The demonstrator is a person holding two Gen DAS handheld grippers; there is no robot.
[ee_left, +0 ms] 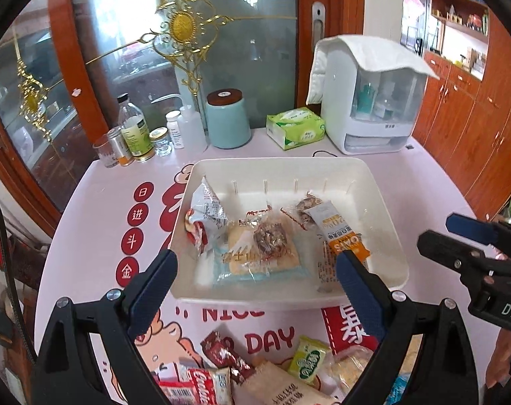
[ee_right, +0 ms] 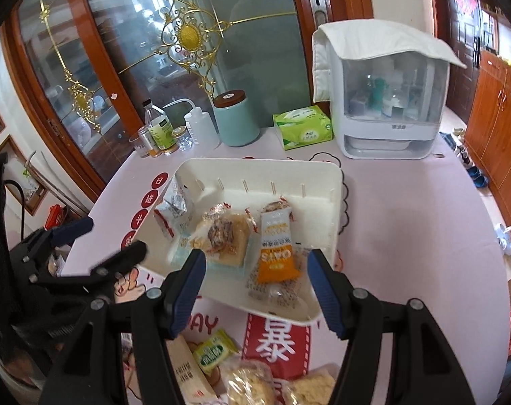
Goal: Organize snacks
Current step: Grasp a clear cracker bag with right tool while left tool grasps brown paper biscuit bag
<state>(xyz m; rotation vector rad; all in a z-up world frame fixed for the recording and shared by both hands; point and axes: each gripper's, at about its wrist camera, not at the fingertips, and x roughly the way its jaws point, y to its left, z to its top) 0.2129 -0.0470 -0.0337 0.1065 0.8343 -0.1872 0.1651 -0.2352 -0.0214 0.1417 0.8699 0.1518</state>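
Step in hand, as judged: between placements. Several snacks lie in the white tray [ee_left: 383, 182]; a loose pile waits on the counter [ee_left: 97, 209].

Left hand-held gripper [ee_left: 255, 270]: jaws spread wide, holding nothing, hovering over the tray's near rim. Right hand-held gripper [ee_right: 255, 270]: also spread wide and empty, over the tray's near right corner. Each appears in the other's view, off to the side.

In the tray, ahead of both grippers: orange oat bar [ee_right: 277, 253], a pastry in a blue-edged wrapper [ee_left: 259, 256], a silver-and-red packet [ee_left: 205, 216] leaning on the left wall, other small wrapped pieces.

Below and behind the fingertips: green packet [ee_left: 307, 359], dark red wrapper [ee_left: 225, 354], red biscuit pack [ee_left: 201, 388], pale cakes [ee_right: 252, 384].

Next move, judged: draw one gripper back and down to the pile, close on a single packet. Wrappers are thin and overlapping, so picking up two at once is possible.

Surface: pink printed cloth. Far edge: teal canister [ee_left: 226, 119], tissue pack [ee_left: 294, 128], bottles [ee_left: 135, 131], white covered appliance [ee_left: 370, 101]. Glass door and wooden cabinets beyond.
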